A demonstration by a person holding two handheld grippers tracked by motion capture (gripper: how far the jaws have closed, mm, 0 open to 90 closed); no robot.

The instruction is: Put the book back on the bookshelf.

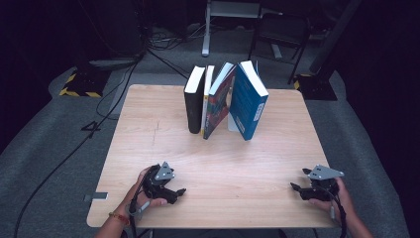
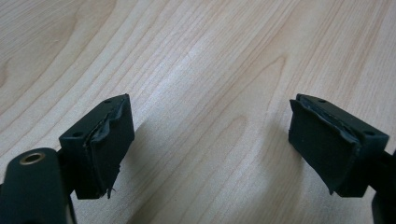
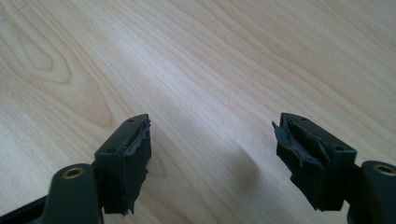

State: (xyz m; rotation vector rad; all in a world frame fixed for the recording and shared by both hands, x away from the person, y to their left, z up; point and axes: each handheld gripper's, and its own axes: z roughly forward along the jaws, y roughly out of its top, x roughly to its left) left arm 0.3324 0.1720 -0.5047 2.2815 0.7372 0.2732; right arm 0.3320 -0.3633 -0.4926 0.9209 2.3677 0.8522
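Observation:
Several books stand in a row at the far middle of the wooden table point(image 1: 148, 129): a black book point(image 1: 193, 101), a thin white one point(image 1: 207, 96), a colourful one point(image 1: 219, 101) and a blue book point(image 1: 248, 99) that leans left. My left gripper point(image 1: 179, 192) rests near the front left edge, held in a hand, pointing right. My right gripper point(image 1: 295, 188) rests near the front right edge, pointing left. Both stand open, with bare wood between the jaws in the left gripper view point(image 2: 210, 140) and the right gripper view point(image 3: 212, 154).
A white bookend point(image 1: 232, 124) shows between the colourful and blue books. Beyond the table stand a dark chair point(image 1: 280, 37), a stand base with yellow-black tape point(image 1: 79, 82) and cables point(image 1: 64, 158) on grey carpet.

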